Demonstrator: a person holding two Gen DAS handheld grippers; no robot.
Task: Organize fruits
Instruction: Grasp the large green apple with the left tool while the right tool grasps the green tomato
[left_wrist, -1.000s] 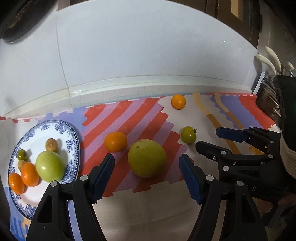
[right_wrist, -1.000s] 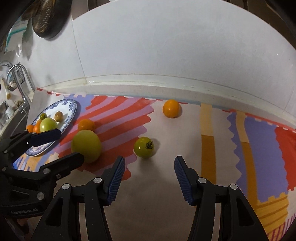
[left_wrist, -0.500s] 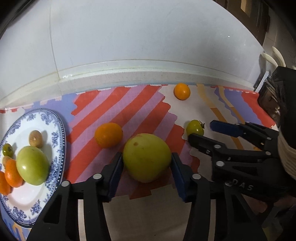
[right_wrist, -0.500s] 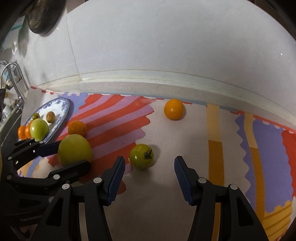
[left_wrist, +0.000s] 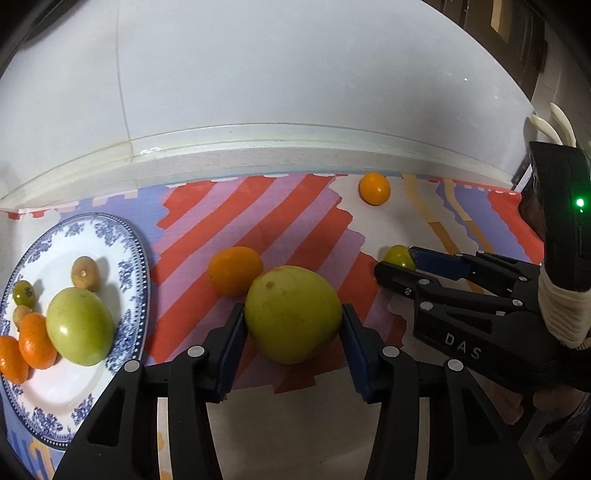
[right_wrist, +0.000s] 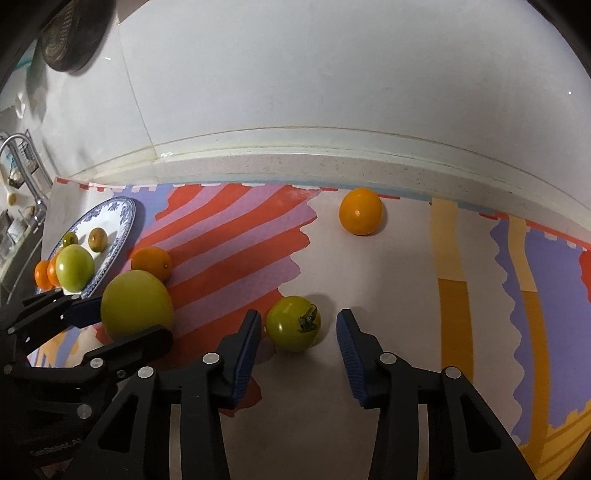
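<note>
My left gripper (left_wrist: 293, 330) is shut on a big yellow-green fruit (left_wrist: 293, 314) on the striped mat, both blue pads against its sides. That fruit (right_wrist: 135, 302) also shows in the right wrist view, between the left gripper's fingers (right_wrist: 85, 312). My right gripper (right_wrist: 298, 332) is closing around a small green tomato (right_wrist: 293, 323). Its left pad is almost at the tomato; a gap remains on the right. A blue-patterned plate (left_wrist: 122, 236) at the left holds a green fruit (left_wrist: 79, 325), two oranges and small fruits. Two oranges, one near (left_wrist: 234, 269) and one far (left_wrist: 374, 188), lie on the mat.
A white wall with a raised ledge (right_wrist: 295, 155) closes the back of the counter. A faucet and rack (right_wrist: 22, 147) stand at far left, and a dark pan (right_wrist: 70, 37) hangs above. White handles (left_wrist: 554, 122) stick up at the far right.
The left gripper's jaws came in from wide apart to pressing on the big yellow-green fruit. The right gripper moved up to the small green tomato and its jaws narrowed around it.
</note>
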